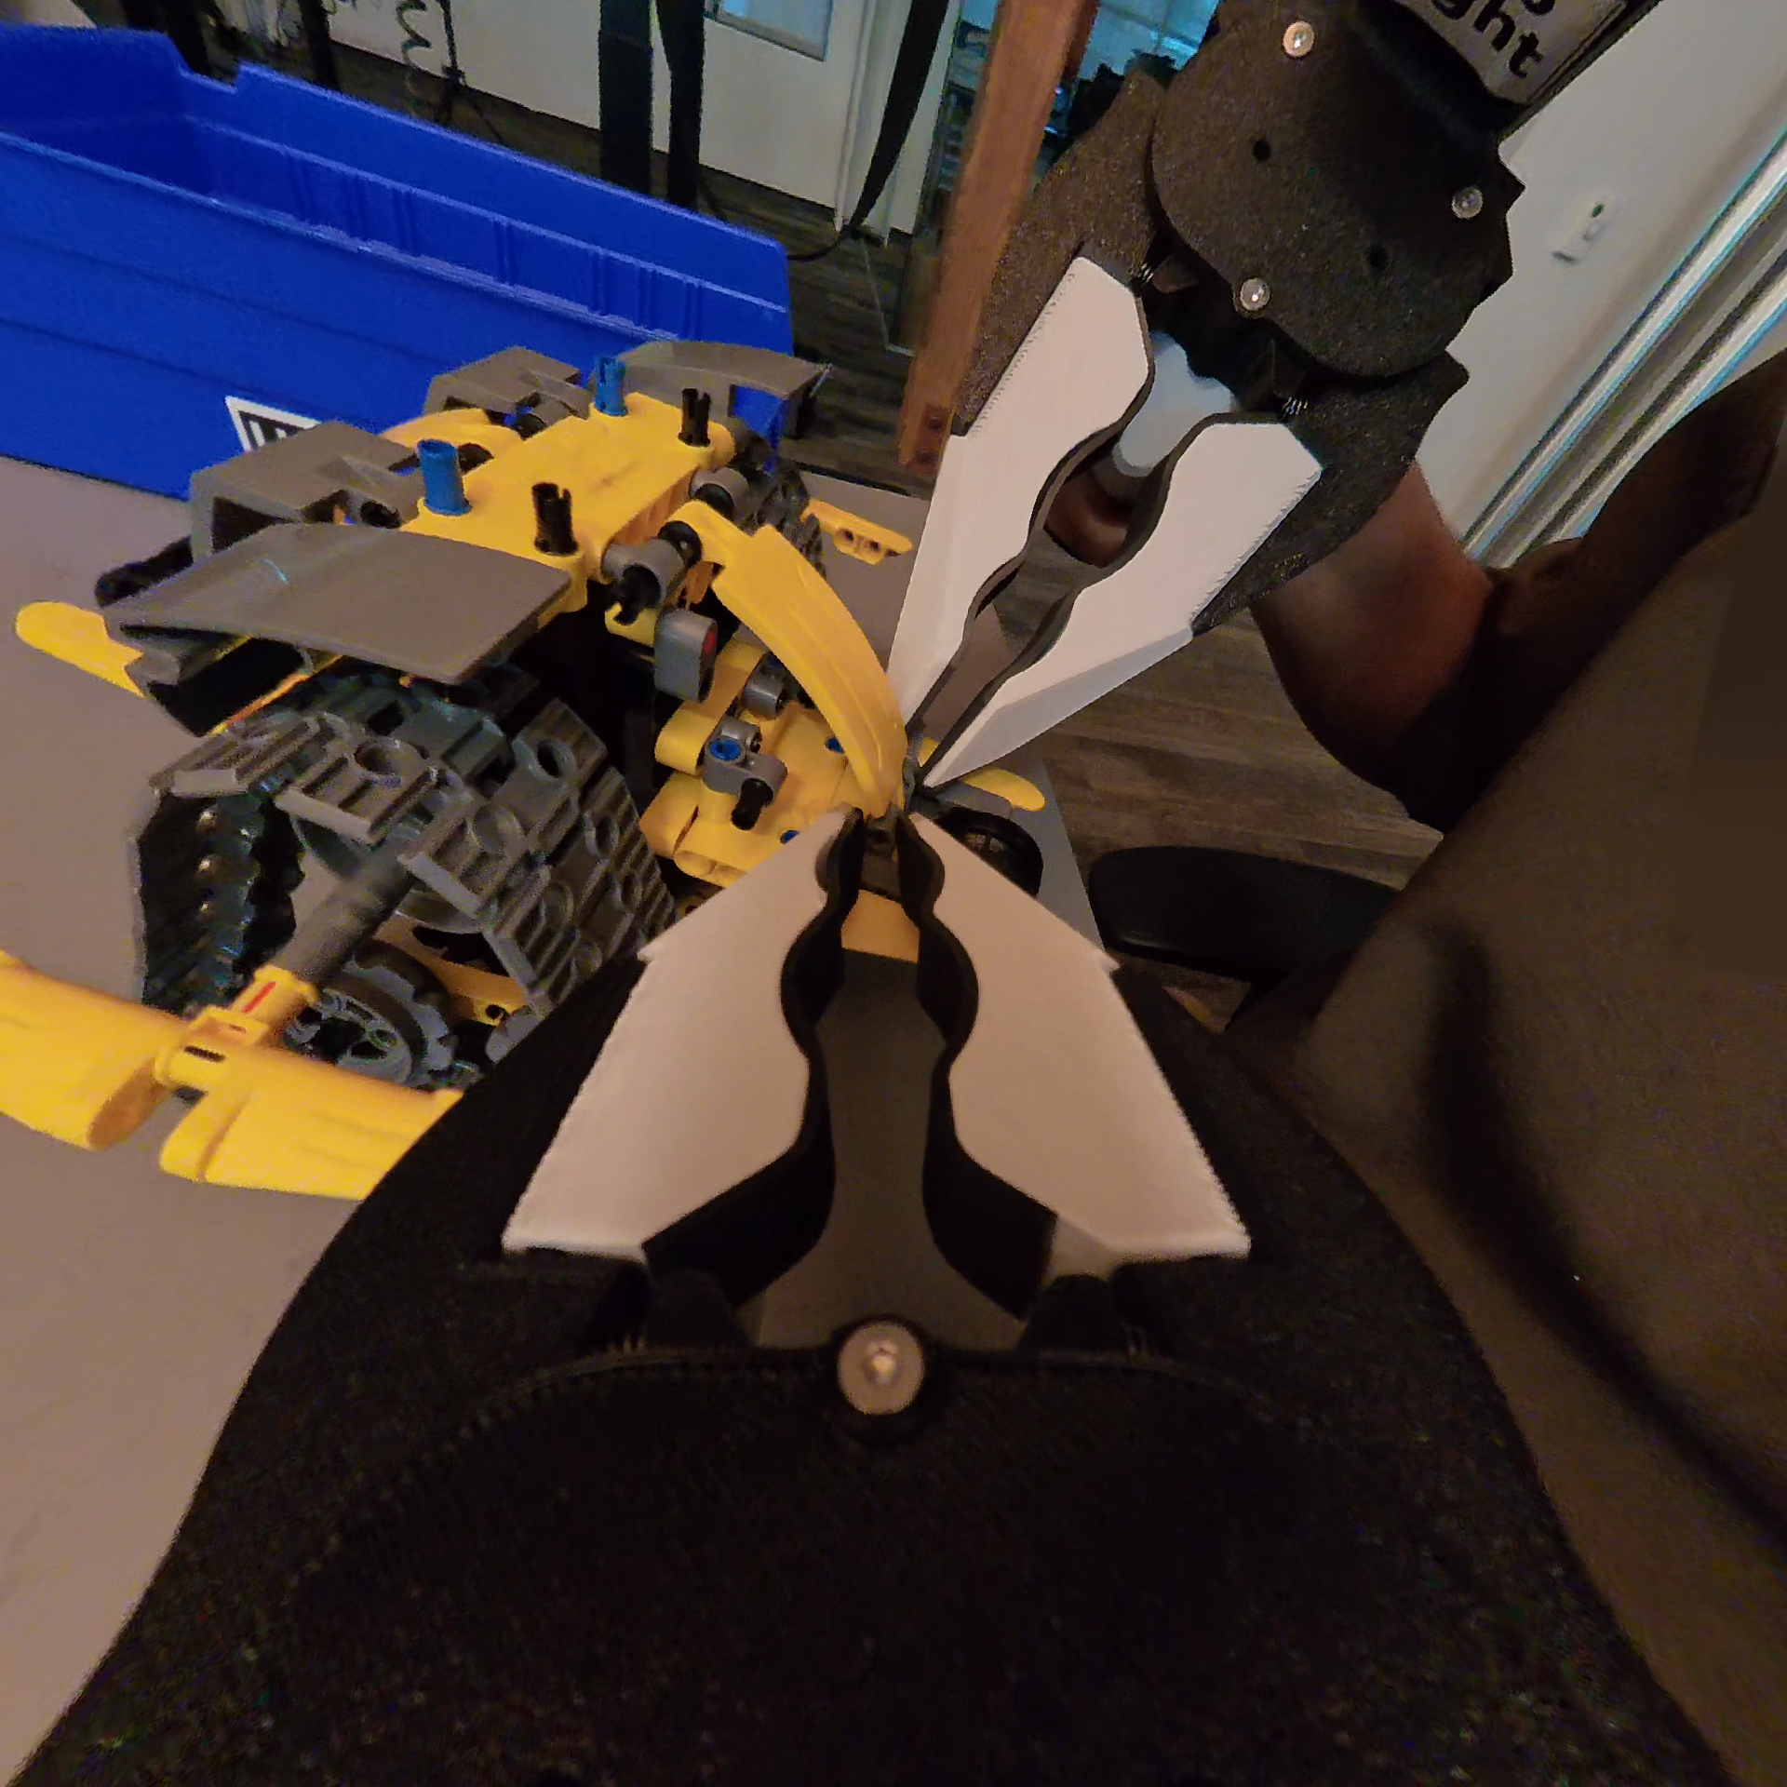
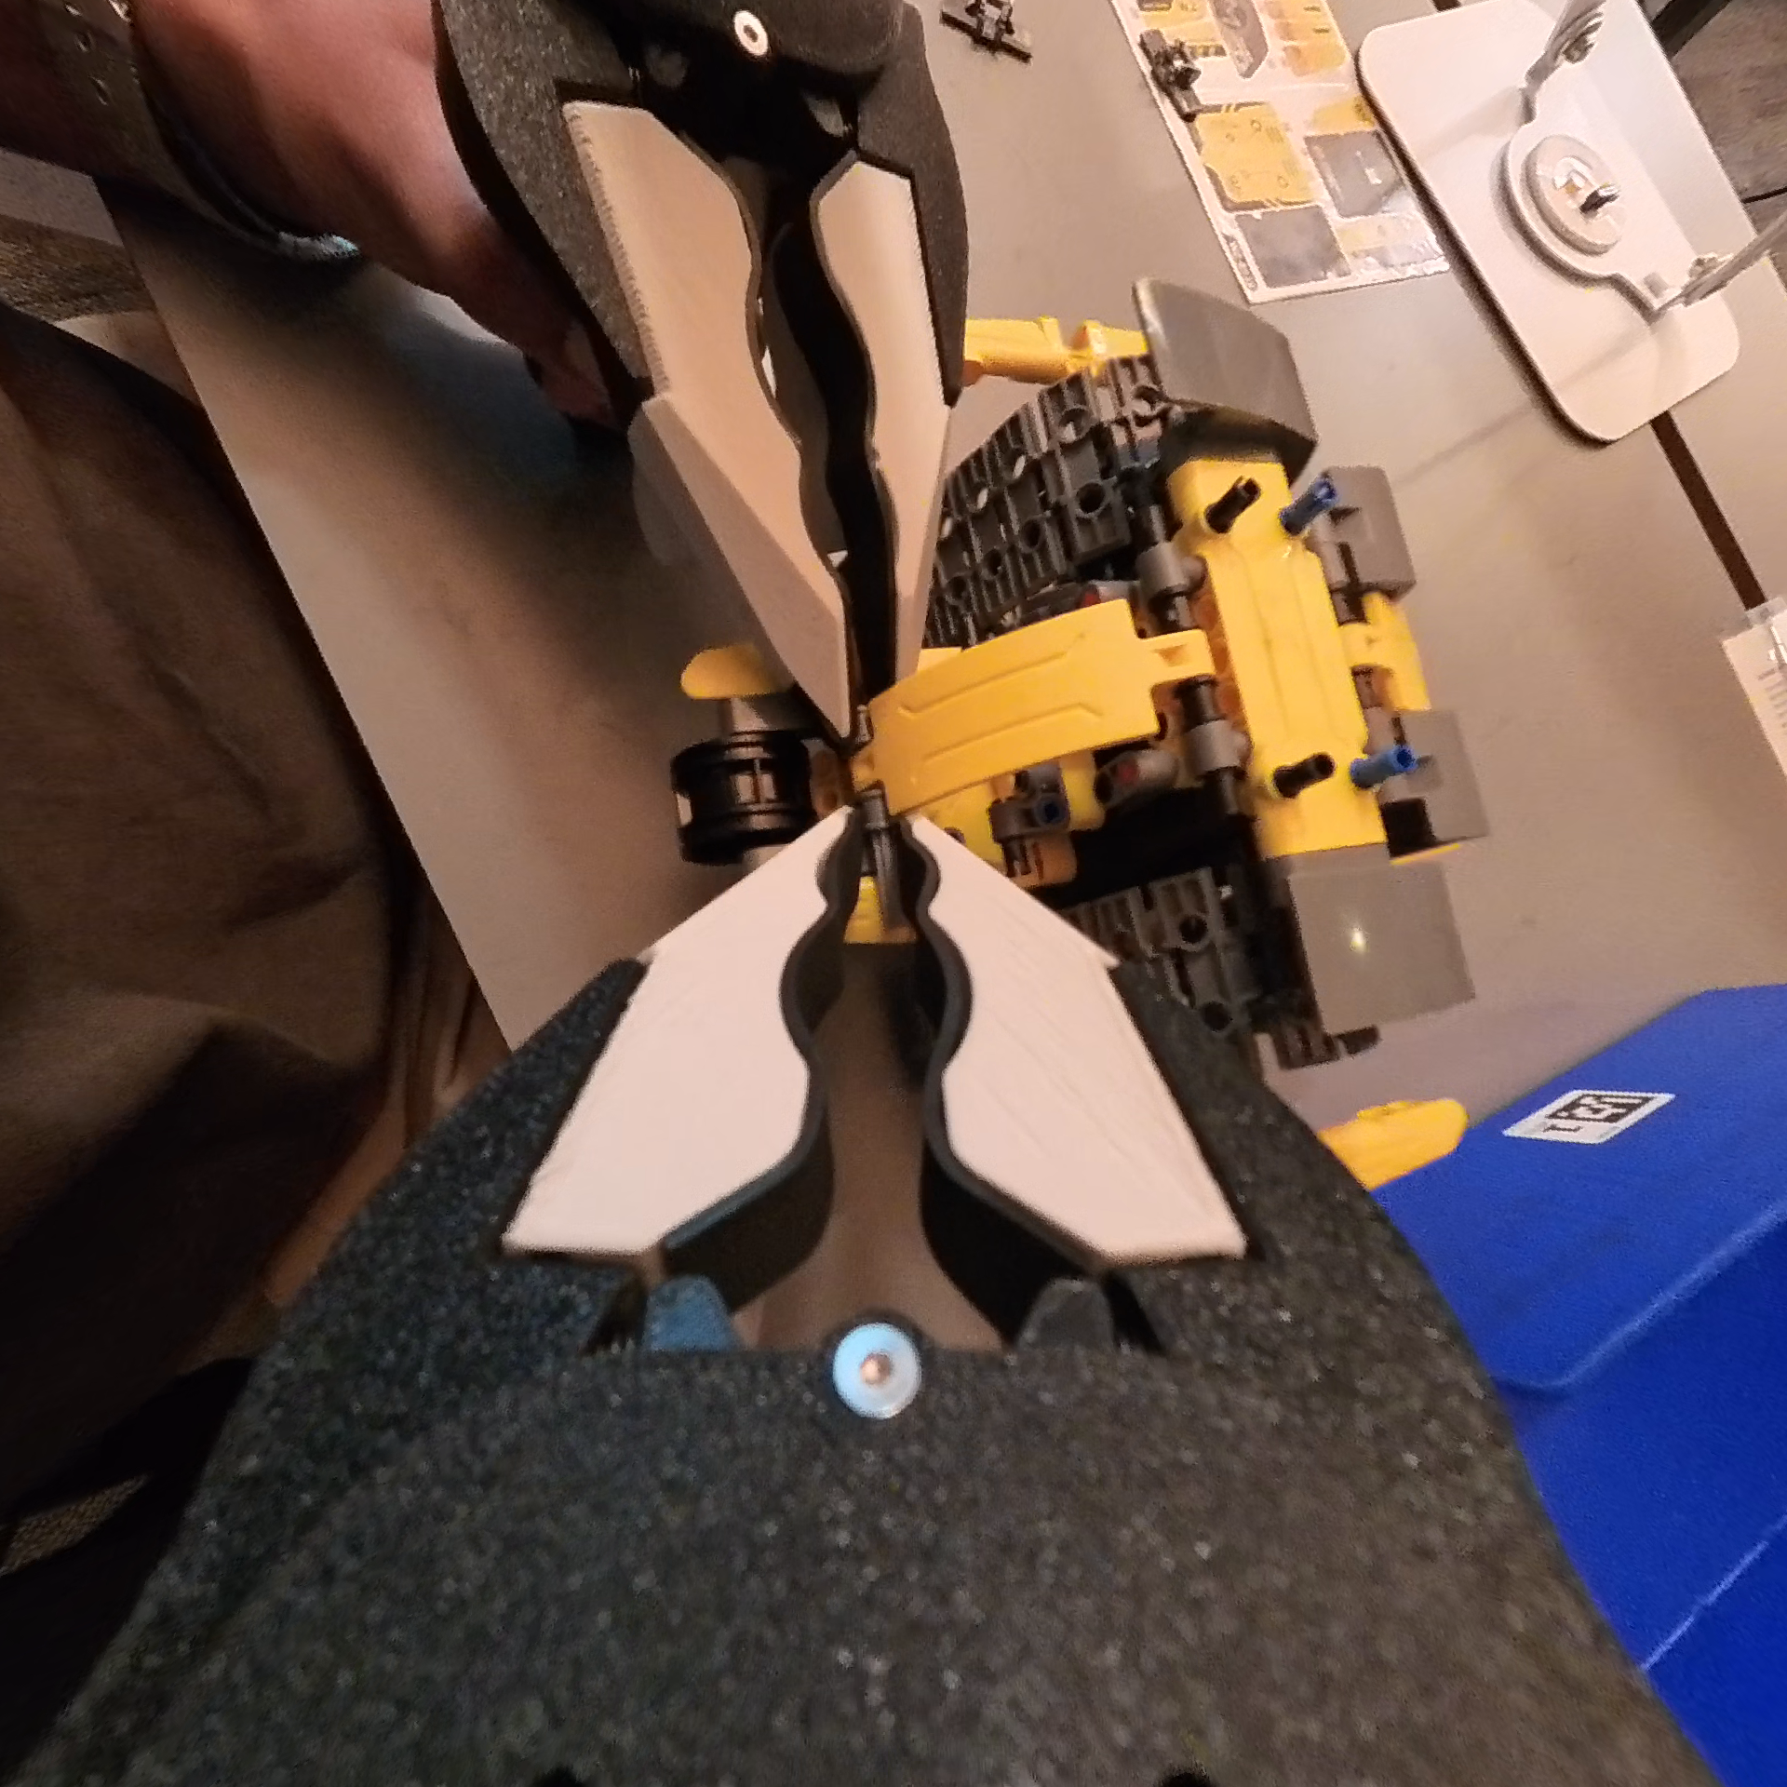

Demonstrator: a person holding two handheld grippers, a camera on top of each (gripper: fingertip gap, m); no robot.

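My left tool [image 1: 875, 832] and right tool [image 2: 882, 822] each clench a dark pin on the one model [image 1: 541, 619], at 12 o'clock on the bench [image 1: 116, 1305]. One blue bin [image 1: 290, 242] sits behind at 10 o'clock.

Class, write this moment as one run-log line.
left gripper: shut on small dark pin | right gripper: shut on same pin | pin at front of yellow toy vehicle | on grey table | blue bin behind
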